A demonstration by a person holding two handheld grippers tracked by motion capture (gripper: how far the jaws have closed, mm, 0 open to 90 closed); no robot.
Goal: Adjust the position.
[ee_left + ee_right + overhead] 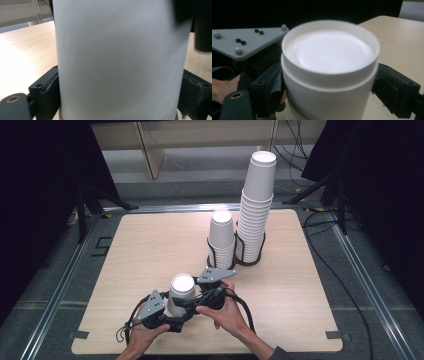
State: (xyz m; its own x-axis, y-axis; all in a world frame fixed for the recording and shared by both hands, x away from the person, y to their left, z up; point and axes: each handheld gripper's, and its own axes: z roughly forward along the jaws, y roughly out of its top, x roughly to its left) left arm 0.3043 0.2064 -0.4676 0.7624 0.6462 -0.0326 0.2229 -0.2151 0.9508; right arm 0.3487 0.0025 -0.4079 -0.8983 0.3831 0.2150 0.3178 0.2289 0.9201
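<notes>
Left gripper (172,312): squeezing the inverted paper cups (181,294) low on their wall
Right gripper (192,302): clamping the same nested cups higher
Table (140,250): bearing two holder stacks

1. A pale wooden tabletop with rounded corners (150,240) sits on a metal-railed frame (60,285).
2. Grey carpeted floor (380,285) carries trailing black cables (350,295).
3. Black curtains (35,195) flank a light wooden shelf unit (150,150) behind.

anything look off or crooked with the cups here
Yes: the taller stack in its black holder leans, its top tipping right. The shorter stack stands straight. The inverted cups between both grippers look nested, one bottom rim above another in the right gripper view.
</notes>
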